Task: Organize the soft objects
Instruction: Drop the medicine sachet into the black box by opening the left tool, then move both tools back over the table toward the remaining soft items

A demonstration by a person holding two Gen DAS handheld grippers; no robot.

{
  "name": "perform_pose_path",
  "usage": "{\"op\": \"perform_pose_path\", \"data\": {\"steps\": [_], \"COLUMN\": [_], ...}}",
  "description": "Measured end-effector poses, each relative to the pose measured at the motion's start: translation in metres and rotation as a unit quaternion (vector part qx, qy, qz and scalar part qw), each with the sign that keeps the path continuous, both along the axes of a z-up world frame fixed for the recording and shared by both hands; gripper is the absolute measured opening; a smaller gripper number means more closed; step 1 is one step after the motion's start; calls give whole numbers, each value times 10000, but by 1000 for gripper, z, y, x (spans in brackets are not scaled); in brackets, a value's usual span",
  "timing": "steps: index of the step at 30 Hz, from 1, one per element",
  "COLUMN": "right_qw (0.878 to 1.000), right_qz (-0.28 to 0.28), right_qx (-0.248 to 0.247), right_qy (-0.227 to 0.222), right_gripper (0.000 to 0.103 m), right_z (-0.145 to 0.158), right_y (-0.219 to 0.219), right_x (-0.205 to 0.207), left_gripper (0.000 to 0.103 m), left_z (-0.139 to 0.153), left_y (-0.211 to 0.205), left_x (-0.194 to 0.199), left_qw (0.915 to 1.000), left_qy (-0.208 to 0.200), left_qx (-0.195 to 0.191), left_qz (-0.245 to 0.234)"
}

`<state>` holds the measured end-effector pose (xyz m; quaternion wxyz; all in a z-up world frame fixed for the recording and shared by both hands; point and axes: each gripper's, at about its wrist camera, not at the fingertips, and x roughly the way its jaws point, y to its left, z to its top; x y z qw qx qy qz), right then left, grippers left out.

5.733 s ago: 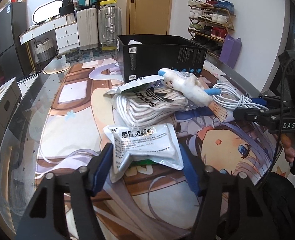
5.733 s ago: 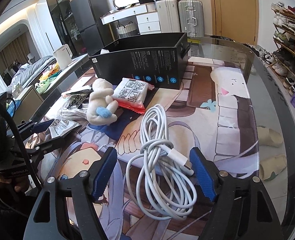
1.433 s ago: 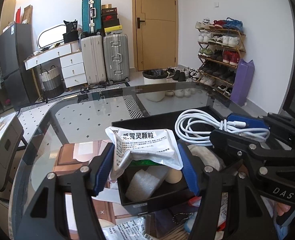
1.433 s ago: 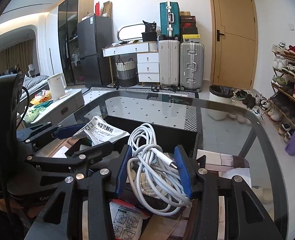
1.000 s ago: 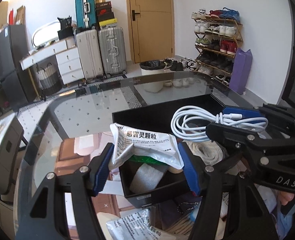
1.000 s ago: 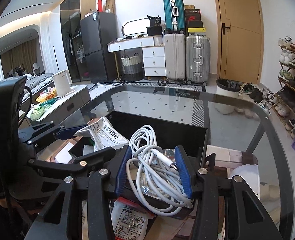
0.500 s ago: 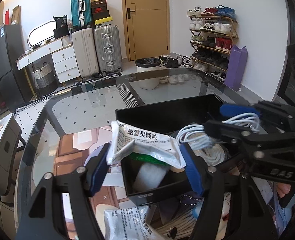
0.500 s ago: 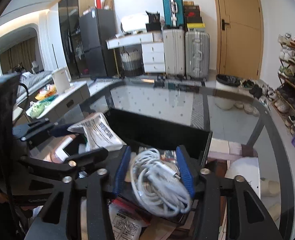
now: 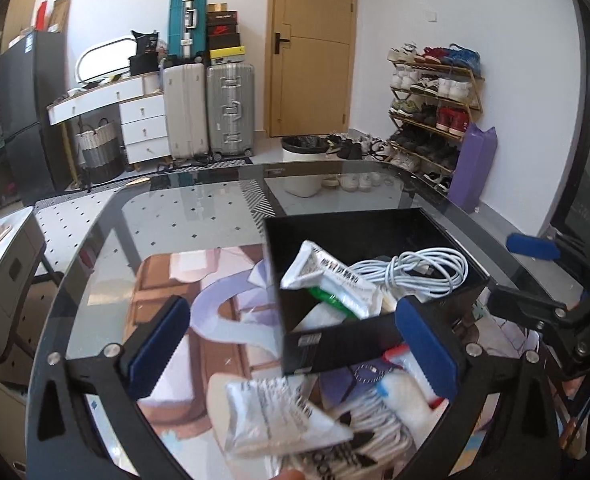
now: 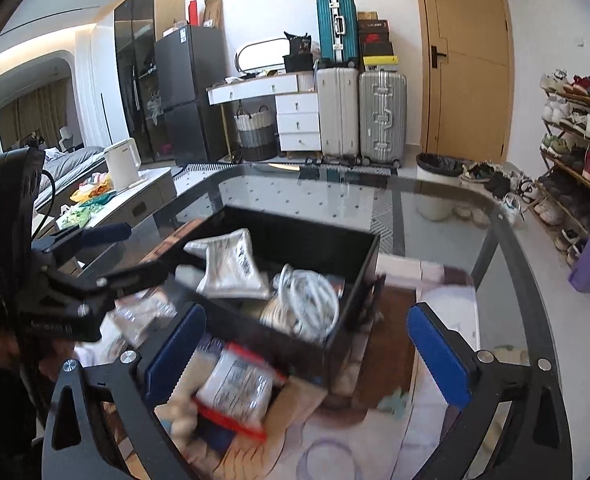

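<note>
Over the glass desk (image 9: 183, 216), both my claws are opening, nothing between them: left claw (image 9: 293, 344), right claw (image 10: 307, 348). White cable (image 9: 419, 272) and medicine sachet (image 9: 327, 284) lie in the black box (image 9: 347, 344). At six o'clock, a light, crinkly packet (image 9: 271, 416) waits; I'd pinch its middle.

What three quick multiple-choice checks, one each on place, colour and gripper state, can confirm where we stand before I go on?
1. Where is the white cable?
A. Inside the black box
B. On the table in front of the box
C. In the right gripper

2. What colour are the gripper pads?
A. Red
B. Blue
C. Green

3. What is the left gripper doing?
A. Clamped on the silver packet
B. Opening, nothing between the pads
C. Gripping the cable

Answers: 1 A, the coil lies within the box walls. 2 B, both views show blue pads. 3 B, the packet sits in the box, clear of the wide-apart pads.
</note>
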<state>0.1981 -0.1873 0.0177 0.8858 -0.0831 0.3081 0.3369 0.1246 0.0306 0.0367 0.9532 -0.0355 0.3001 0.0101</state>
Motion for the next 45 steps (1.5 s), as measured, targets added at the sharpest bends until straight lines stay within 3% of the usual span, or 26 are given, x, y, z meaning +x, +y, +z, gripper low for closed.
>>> {"op": "perform_pose_path", "data": {"steps": [5,14,30,45], "right_qw": [9997,9986,9965,9918], "right_qz": [-28,-164,-35,-407], "right_qx": [196,387,316,-81], "right_qy": [163,321,777,1206], "right_gripper": [102,102,102,102], "right_z": [-2,-4,-28,-48], "right_y": [-11,-21,-8,0], "right_x": [-20,-41,-61,-32], "left_gripper": [103,103,103,103], "left_z": [-3,-7,-21,-29], "left_y": [10,9,1,8], "left_x": [-24,-55,-66,-62], "left_qw": [9998,9997,9998,9993], "left_qy": [-41,-77,108,273], "left_qx": [-133,52,156,141], "left_qz": [153,240,107,192]}}
